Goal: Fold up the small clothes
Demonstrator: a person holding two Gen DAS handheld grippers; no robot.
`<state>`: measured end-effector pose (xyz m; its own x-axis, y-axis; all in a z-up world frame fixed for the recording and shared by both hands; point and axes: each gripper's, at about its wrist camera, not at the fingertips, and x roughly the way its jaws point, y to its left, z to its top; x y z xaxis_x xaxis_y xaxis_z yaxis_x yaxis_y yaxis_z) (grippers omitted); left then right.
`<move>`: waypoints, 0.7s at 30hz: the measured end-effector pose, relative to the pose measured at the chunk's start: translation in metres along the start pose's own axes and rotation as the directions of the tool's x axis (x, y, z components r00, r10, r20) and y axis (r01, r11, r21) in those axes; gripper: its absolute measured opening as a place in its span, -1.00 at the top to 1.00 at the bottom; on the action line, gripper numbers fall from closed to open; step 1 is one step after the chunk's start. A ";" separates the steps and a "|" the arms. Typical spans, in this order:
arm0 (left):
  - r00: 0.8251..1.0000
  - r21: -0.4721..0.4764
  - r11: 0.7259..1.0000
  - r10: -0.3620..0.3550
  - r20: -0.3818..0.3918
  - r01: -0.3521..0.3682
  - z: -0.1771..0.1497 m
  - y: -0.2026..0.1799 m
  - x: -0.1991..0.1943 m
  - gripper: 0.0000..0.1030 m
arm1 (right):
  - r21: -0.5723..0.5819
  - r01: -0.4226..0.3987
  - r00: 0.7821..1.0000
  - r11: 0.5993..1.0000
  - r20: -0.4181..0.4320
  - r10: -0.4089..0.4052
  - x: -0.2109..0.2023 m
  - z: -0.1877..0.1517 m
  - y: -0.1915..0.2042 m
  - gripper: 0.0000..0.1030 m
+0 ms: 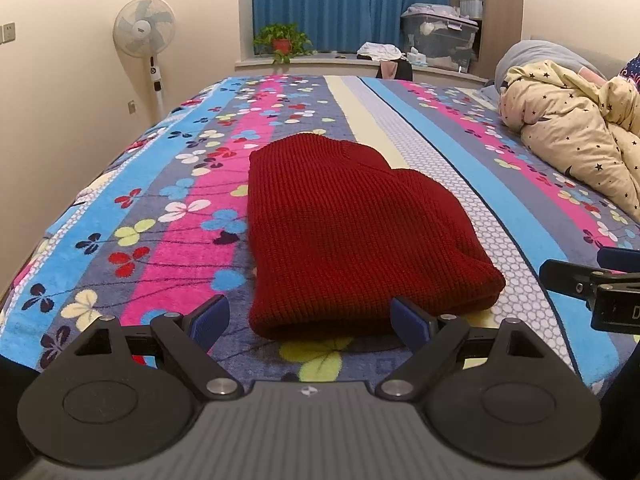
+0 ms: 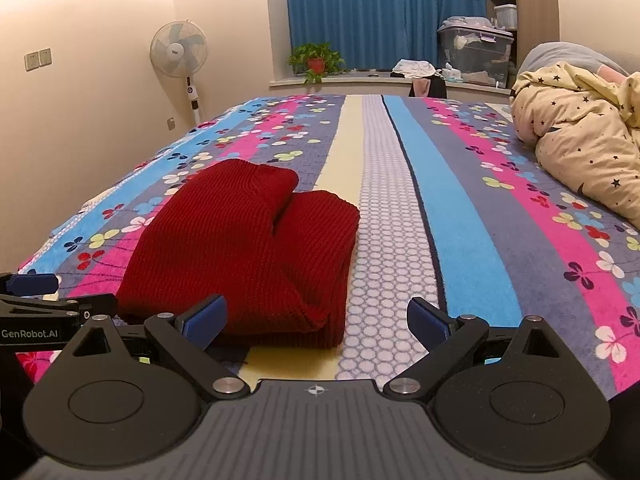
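Note:
A dark red knitted garment (image 1: 352,236) lies folded on the striped, flowered bedspread (image 1: 160,216). It also shows in the right wrist view (image 2: 240,252), left of centre. My left gripper (image 1: 310,322) is open and empty, its blue pads just short of the garment's near edge. My right gripper (image 2: 318,320) is open and empty, at the garment's near right corner. The right gripper shows at the right edge of the left wrist view (image 1: 592,280); the left gripper shows at the left edge of the right wrist view (image 2: 44,300).
A cream star-print duvet (image 1: 576,128) is bunched at the right side of the bed, with a grey pillow (image 1: 536,54) behind it. A standing fan (image 1: 146,36) is by the left wall. A potted plant (image 1: 282,42) and storage boxes (image 1: 440,38) sit on the window ledge.

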<state>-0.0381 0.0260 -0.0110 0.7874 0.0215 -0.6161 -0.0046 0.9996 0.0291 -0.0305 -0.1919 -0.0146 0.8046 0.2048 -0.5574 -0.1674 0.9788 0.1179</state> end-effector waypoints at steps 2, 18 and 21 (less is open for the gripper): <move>1.000 0.002 1.000 0.001 0.002 -0.001 0.000 0.000 0.000 -0.77 | -0.003 0.000 1.000 1.000 0.000 0.000 0.000 0.000 0.000 -0.88; 1.000 0.002 1.000 0.001 0.001 -0.001 -0.001 -0.001 -0.001 -0.77 | 0.004 0.001 1.000 1.000 -0.001 -0.001 -0.001 0.000 0.000 -0.88; 1.000 0.001 1.000 0.001 0.001 -0.001 -0.001 -0.001 0.000 -0.77 | 0.000 -0.001 1.000 1.000 -0.002 0.001 -0.001 0.000 -0.001 -0.88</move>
<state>-0.0388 0.0255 -0.0113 0.7878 0.0229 -0.6155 -0.0049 0.9995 0.0309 -0.0313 -0.1927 -0.0142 0.8030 0.2056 -0.5593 -0.1682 0.9786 0.1183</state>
